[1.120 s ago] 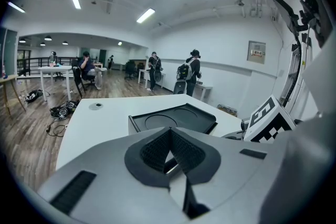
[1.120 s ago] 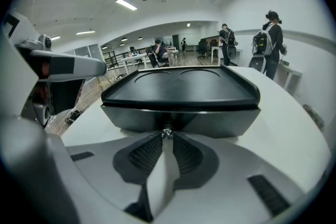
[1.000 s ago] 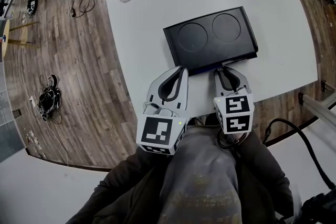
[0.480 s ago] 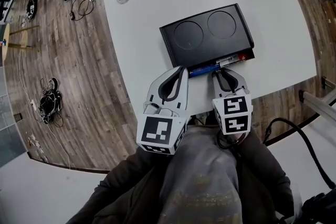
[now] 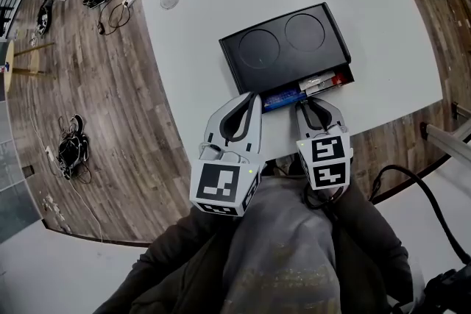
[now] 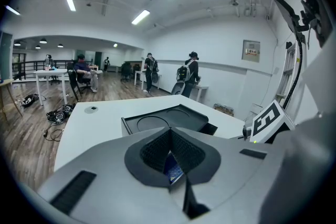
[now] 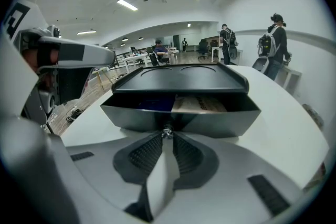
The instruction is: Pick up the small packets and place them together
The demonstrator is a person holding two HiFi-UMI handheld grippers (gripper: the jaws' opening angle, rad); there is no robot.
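Pinching the knob [image 7: 167, 132] of the open drawer [image 7: 226, 120]: right tongs [image 5: 313, 102]. Left tongs [image 5: 255, 96] pressed together, empty. Inside lie blue packet [image 7: 152, 103] and tan packet [image 7: 202, 104], side by side. Probably light, crinkly, slippery; grip an exposed edge.

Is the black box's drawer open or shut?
Open partway: the drawer stands out from the box front, packets showing inside. The right gripper is shut on its knob.

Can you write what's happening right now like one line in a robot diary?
right gripper: shut on drawer knob | left gripper: shut on blue packet | drawer: partly open, packets inside
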